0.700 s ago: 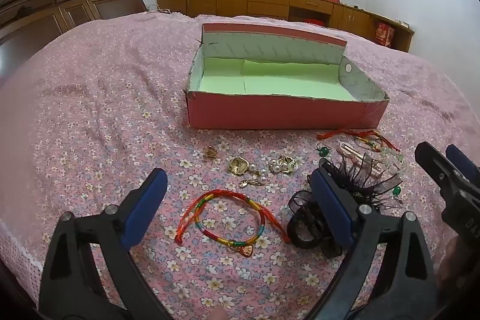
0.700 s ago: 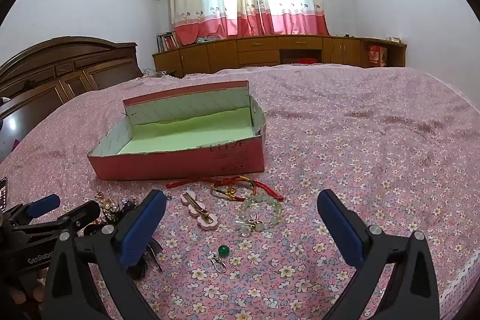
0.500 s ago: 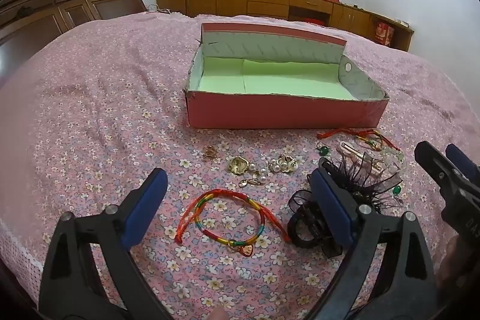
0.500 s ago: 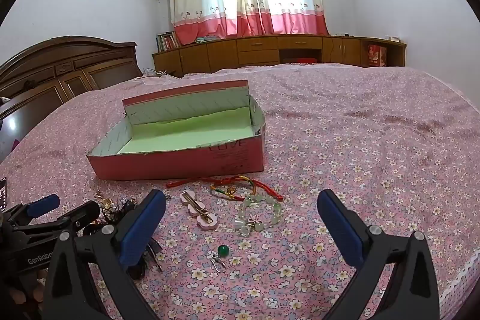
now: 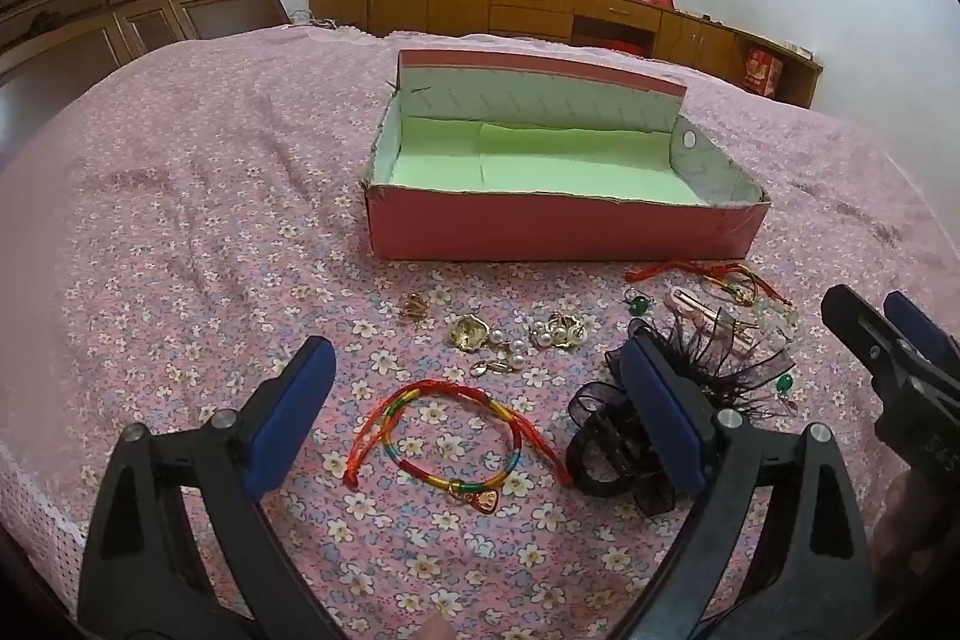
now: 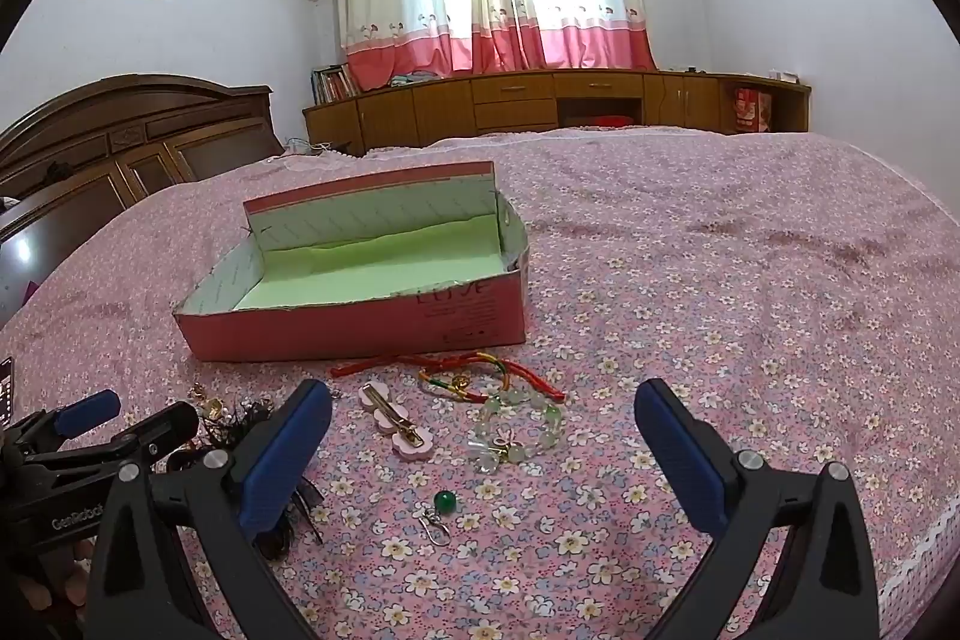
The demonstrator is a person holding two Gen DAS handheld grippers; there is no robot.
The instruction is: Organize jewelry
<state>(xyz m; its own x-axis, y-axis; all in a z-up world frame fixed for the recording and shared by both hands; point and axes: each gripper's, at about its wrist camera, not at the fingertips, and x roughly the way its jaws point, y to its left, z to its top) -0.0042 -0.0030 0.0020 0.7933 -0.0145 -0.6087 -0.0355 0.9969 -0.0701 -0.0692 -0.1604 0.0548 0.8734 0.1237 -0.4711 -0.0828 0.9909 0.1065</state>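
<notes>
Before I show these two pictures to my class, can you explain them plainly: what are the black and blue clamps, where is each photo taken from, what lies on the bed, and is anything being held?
The clamps are hand-held two-finger grippers, one in each of a person's hands, each with a fisheye camera looking along its fingers. One picture looks out from the left gripper, the other from the right gripper. Both are open and hold nothing.

On the flowered bedspread stands an open pink box with a green lining, nothing in it. In front lie a rainbow cord bracelet, gold and pearl earrings, a black hair clip, a pink hair clip, a pale bead bracelet and a green bead earring.
</notes>
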